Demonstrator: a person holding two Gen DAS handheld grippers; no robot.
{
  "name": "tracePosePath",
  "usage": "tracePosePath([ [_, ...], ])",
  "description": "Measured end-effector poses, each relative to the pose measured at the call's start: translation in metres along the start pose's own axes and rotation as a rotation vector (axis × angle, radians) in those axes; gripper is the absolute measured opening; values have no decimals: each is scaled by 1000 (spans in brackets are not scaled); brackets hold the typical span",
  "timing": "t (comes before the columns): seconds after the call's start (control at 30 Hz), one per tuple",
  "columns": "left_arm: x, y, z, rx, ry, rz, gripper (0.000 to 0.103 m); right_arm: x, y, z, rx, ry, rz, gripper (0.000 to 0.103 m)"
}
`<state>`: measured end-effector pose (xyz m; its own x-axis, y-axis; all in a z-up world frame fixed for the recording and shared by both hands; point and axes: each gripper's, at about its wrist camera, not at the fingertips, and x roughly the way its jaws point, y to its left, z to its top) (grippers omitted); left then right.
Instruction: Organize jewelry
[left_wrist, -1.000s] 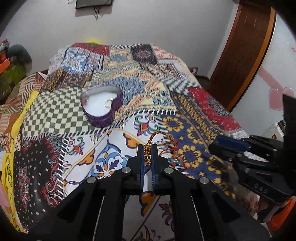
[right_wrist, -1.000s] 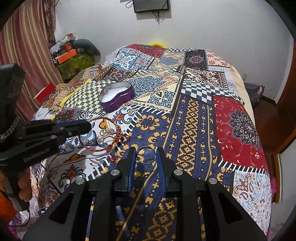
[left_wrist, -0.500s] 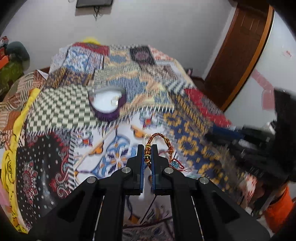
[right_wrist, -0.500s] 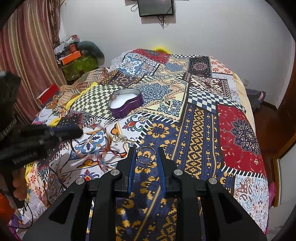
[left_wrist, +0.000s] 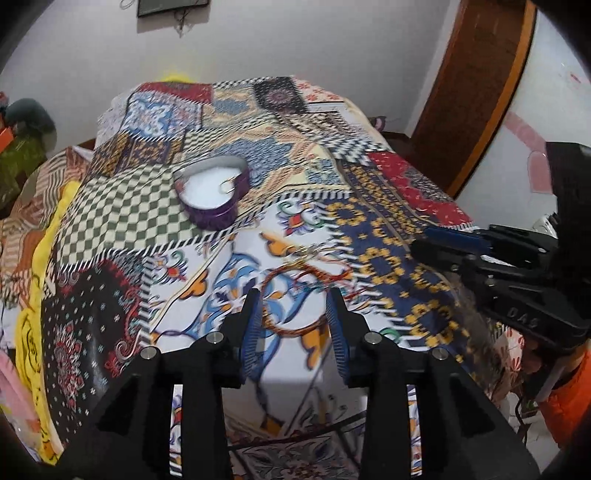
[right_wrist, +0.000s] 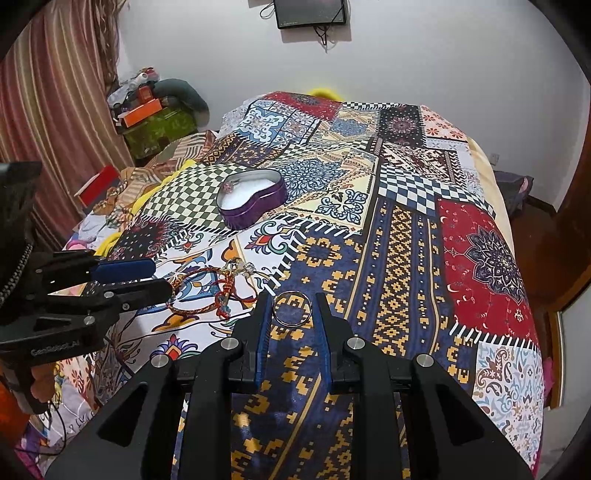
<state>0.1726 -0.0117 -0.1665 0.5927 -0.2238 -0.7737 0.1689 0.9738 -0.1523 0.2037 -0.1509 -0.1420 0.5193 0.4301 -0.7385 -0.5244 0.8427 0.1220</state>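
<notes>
Left gripper (left_wrist: 293, 317): jaws opening, pads clear of the bracelet, nothing pinched; hovered over the white flowered patch.
Bracelet (right_wrist: 201, 291): beaded red-and-gold loop, lay flat on the bedspread (right_wrist: 399, 258) just beyond the left fingertips, tangled with red threads and a small silver piece.
Right gripper (right_wrist: 291, 314): jaws narrow, clamped on a silver ring (right_wrist: 292, 308), held upright above the blue-and-yellow patch.
Tin (right_wrist: 253, 201): purple, heart-shaped, open, white lining; stood farther up the bed on the checked patch, well apart from both grippers; a small ring inside at the rim.
</notes>
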Motion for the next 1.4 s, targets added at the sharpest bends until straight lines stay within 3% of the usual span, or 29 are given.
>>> tracePosePath([
  [0.3, 28, -38, 3, 91, 34, -42, 31, -1, -13, -6, 23, 5, -13, 20],
  [0.43, 45, -45, 2, 93, 58, -6, 18, -4, -22, -10, 36, 10, -20, 20],
  [0.67, 54, -42, 2, 64, 33, 80, 0, -7, -27, -13, 36, 11, -19, 20],
  [1.07, 14, -23, 16, 8, -57, 4, 0, -10, -23, -10, 35, -4, -9, 20],
  [1.2, 10, -19, 21, 50, -41, 24, 0, -9, -21, -10, 30, -1, -9, 20],
  [1.4, 30, -24, 19, 98, 9, 33, 12, -3, -22, -12, 33, 17, 0, 20],
])
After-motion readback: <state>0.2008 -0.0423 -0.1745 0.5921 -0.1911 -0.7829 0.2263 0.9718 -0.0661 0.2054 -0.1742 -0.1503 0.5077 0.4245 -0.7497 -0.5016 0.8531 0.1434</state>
